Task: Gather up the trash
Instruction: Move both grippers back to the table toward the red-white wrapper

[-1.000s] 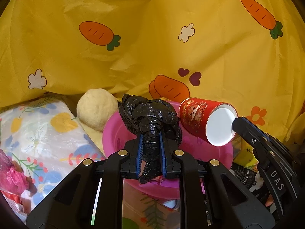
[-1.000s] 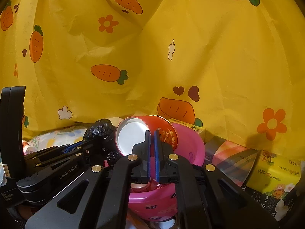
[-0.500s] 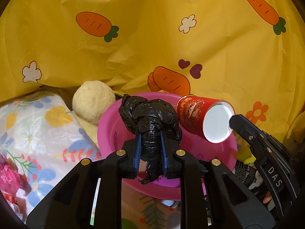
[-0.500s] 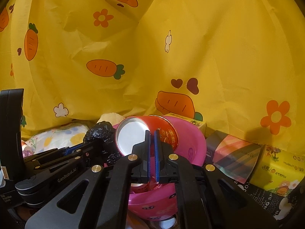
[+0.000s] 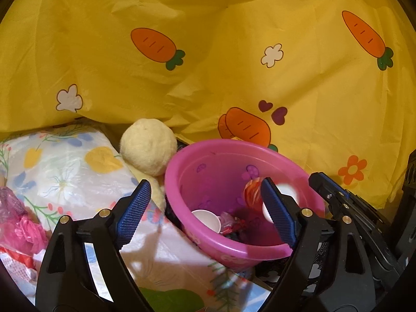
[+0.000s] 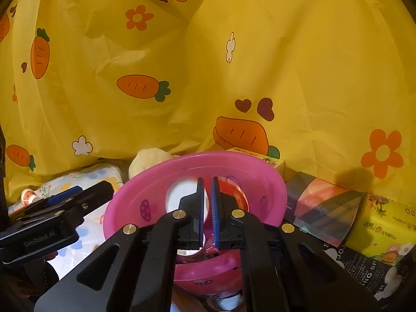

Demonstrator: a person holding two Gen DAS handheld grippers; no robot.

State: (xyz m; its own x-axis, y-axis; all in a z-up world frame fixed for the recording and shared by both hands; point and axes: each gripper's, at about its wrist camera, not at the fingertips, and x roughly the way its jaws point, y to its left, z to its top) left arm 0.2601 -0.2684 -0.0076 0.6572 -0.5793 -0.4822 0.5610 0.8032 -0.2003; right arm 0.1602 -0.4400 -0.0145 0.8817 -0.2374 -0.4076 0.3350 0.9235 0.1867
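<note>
**Both claws part over the pink basin**

Yellow carrot-print cloth hangs behind everything, with a floral packet and a cream ball at the far left of the pile. Just right of the ball sits the basin, tilted toward the cameras, and it holds the trash: a white cup, crumpled wrappers and something dark at the bottom.

Left gripper is opening and its blue pads stand wide apart, with nothing between them; its right finger reaches over the basin's near rim. Right gripper is opening too: a narrow gap shows between its pads. A red cup, blurred, lies in the basin just past those pads, and I see no pad pressing it. Right of the basin lie a striped box and a yellow pack.
</note>
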